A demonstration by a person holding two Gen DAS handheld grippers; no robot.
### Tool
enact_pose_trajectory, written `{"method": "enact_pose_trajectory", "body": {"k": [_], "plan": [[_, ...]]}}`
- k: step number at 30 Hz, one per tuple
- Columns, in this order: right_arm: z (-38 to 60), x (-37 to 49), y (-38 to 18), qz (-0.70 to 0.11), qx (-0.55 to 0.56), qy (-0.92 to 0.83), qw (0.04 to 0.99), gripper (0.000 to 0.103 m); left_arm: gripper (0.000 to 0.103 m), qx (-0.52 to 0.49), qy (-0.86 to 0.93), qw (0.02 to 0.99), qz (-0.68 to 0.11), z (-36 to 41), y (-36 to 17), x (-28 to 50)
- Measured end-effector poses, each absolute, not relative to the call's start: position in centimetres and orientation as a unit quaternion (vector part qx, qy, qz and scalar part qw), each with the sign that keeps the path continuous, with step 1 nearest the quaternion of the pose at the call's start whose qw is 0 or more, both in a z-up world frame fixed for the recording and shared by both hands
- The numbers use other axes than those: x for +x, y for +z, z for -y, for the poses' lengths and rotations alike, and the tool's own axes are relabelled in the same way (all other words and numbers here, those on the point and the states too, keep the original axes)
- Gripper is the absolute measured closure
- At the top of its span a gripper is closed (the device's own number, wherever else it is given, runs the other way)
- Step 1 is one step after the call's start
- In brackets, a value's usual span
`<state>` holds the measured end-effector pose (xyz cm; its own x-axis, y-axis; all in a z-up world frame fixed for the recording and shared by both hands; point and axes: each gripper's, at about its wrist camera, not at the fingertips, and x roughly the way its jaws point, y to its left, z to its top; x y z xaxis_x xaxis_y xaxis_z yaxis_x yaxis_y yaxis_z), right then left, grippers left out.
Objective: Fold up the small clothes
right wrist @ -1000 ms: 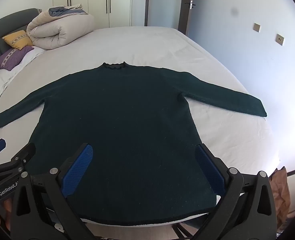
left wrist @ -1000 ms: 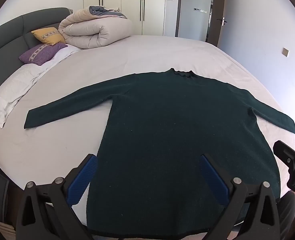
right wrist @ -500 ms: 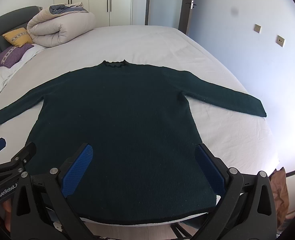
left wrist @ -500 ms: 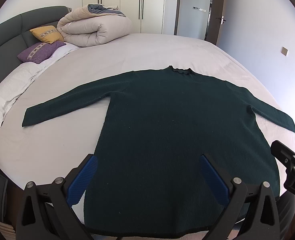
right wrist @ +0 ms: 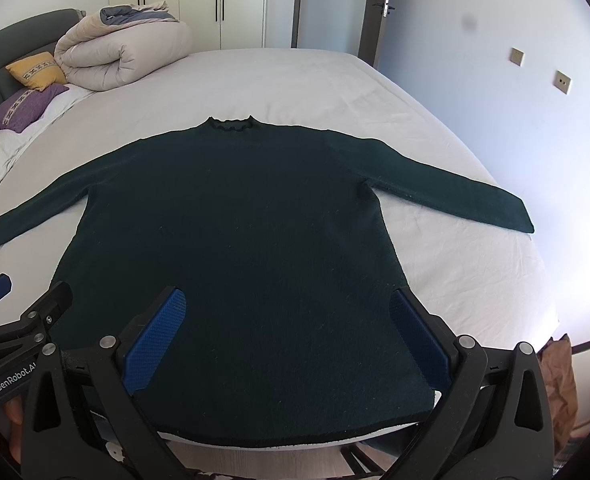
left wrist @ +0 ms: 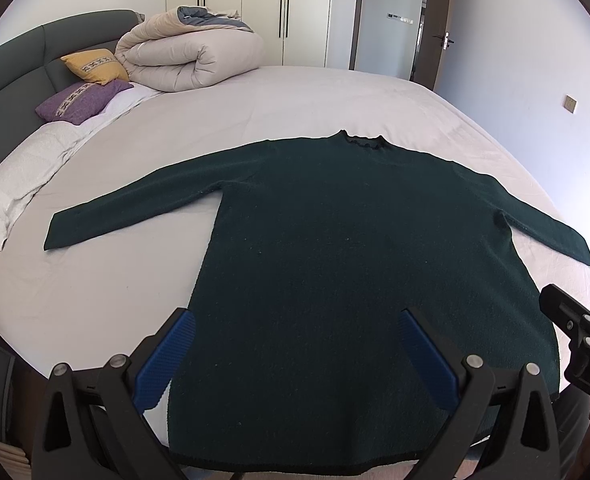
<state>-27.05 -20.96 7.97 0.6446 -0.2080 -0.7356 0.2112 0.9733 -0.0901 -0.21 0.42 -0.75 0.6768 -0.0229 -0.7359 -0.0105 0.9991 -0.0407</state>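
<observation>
Presently I hold both tongs spread wide and empty above the near edge of the bed (left wrist: 335, 96). The left tongs (left wrist: 295, 354) and the right tongs (right wrist: 285, 336) each hang over the lower body of the dark green sweater (left wrist: 355, 248), not touching it as far as I can judge.

Risks noted:
- The knit looks thick and soft; a shallow pinch may take only the top layer, so the fold would drag and bunch.
- The hem (right wrist: 295, 438) lies at the bed's edge, just below both tongs; a pull toward me could slide the garment off.
- The two tongs sit close side by side and could collide.

The sweater lies flat ahead of both tongs, collar (right wrist: 231, 125) farthest, sleeves spread out to either side.
</observation>
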Motion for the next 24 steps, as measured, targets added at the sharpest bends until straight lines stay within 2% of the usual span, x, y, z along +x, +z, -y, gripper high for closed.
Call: {"method": "enact_pose_trajectory", "body": {"k": [24], "plan": [[20.81, -27.19, 7.65, -0.408, 0.004, -0.114, 0.906, 0.000, 0.000, -0.020, -0.004, 0.914, -0.404, -0.54, -1.07, -0.51]]}}
